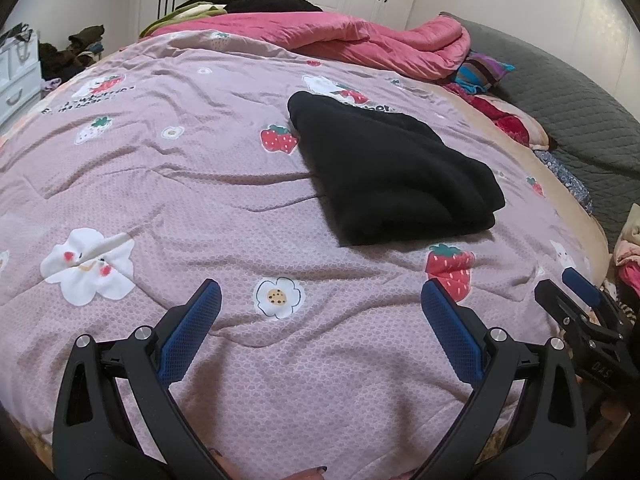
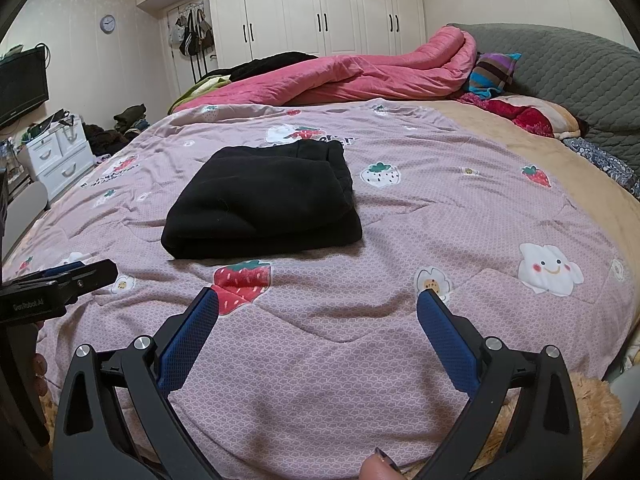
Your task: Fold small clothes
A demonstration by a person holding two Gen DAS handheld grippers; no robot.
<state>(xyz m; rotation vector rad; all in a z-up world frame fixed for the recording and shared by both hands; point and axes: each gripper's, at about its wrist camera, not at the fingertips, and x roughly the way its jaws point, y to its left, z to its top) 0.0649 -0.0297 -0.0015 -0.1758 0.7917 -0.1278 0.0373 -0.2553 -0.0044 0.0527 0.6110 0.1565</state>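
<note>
A black garment [image 1: 394,174] lies folded into a thick rectangle on the pink strawberry-print quilt [image 1: 200,168]; the right wrist view shows this black garment [image 2: 264,204] just left of centre. My left gripper [image 1: 320,292] hovers over the quilt's near edge, open and holding nothing, well short of the garment. My right gripper [image 2: 318,298] is also open and holds nothing, near the front edge of the quilt [image 2: 460,208]. The right gripper [image 1: 568,286] shows at the far right of the left wrist view, and the left gripper [image 2: 76,272] at the left of the right wrist view.
A rumpled pink duvet [image 2: 360,76] and dark clothes lie at the far side of the bed. Pillows [image 2: 528,114] and a grey padded headboard [image 2: 568,76] sit at the right. White wardrobes [image 2: 320,8] line the back wall; white drawers [image 2: 60,156] stand on the floor left.
</note>
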